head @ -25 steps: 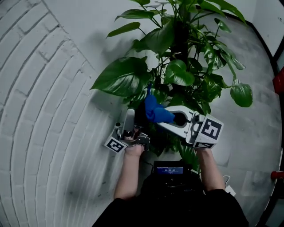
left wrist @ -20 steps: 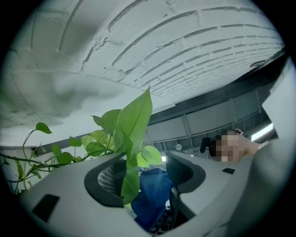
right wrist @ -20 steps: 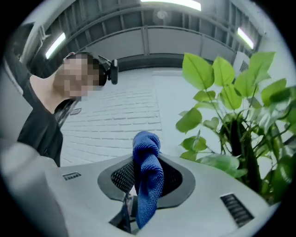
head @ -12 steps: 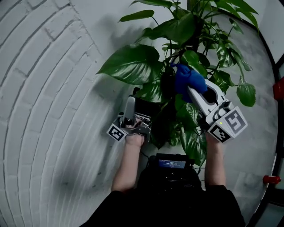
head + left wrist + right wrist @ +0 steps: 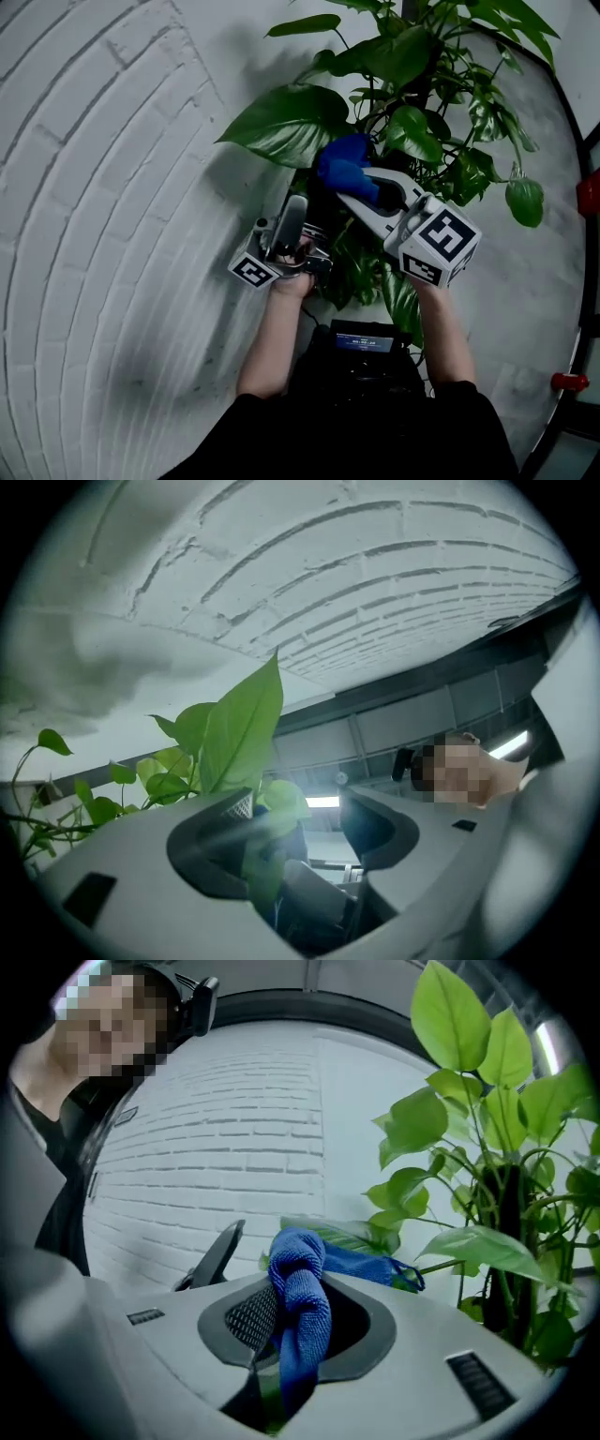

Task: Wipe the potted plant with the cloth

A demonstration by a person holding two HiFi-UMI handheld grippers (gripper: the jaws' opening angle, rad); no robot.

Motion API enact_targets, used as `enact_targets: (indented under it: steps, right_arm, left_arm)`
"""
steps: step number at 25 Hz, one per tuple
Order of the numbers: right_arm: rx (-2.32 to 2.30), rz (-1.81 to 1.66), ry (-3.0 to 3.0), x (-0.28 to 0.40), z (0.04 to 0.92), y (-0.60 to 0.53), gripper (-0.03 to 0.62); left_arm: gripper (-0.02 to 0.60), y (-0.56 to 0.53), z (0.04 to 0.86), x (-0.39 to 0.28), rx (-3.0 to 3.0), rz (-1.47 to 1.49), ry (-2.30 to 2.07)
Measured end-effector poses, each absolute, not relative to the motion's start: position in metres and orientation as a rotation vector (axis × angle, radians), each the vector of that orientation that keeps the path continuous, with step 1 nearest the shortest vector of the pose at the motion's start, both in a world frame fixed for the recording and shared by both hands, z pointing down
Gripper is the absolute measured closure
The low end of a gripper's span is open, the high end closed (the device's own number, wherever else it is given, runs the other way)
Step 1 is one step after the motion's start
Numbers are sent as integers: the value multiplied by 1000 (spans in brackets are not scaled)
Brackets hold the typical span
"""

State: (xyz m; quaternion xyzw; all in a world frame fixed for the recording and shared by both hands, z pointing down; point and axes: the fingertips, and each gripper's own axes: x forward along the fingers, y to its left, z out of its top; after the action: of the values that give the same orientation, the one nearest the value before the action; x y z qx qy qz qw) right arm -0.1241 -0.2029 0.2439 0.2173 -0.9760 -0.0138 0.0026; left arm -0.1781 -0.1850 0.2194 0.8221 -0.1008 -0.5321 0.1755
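**Head view.** One potted plant (image 5: 412,94) fills the frame from 12 to 2 o'clock, against a white brick wall (image 5: 94,187). Its pot is hidden under foliage. One blue cloth (image 5: 343,167) sits bunched at the tip of the right gripper (image 5: 356,183). It lies against the 4 o'clock edge of the largest leaf (image 5: 281,122). The left gripper (image 5: 296,208) points up at the underside of that leaf, at 7 o'clock of the cloth. There are two grippers, each with one marker cube, and one small screen (image 5: 361,342) at the person's chest. My reading is that wiping is under way on this one leaf. Many other leaves fan out toward 1 and 2 o'clock, and nothing shows which of them are clean.

**Left gripper view.** The jaws stand fairly wide and are opening. A leaf blade (image 5: 242,728) rises through the gap, close to the jaw on the 9 o'clock side. The other jaw is well clear of it, so the leaf looks steadied rather than pinched. More small leaves (image 5: 103,808) trail off toward 9 o'clock.

**Right gripper view.** The jaws are clamped on the cloth (image 5: 302,1302). It is knotted up between them, with a tail running toward 3 o'clock over a broad leaf (image 5: 352,1234). The plant's stems (image 5: 502,1213) stand at 3 o'clock. Most of the plant appears yet to be wiped.
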Motion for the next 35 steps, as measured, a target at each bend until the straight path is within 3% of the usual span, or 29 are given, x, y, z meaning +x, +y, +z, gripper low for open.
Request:
enact_targets:
  steps: [16, 21, 29, 35]
  right_arm:
    - [370, -21, -3171, -139, 240, -152, 479]
    - [556, -66, -3294, -102, 203, -161, 479]
    - [1265, -117, -3125, -19, 192, -210, 480]
    - [1235, -97, -3039, -44, 208, -231, 479]
  left_arm:
    - [296, -181, 229, -181, 2287, -1537, -210]
    - [296, -185, 238, -189, 2239, -1558, -239]
    - [296, -193, 248, -200, 2175, -1562, -328]
    - [296, -196, 237, -187, 2194, -1553, -261]
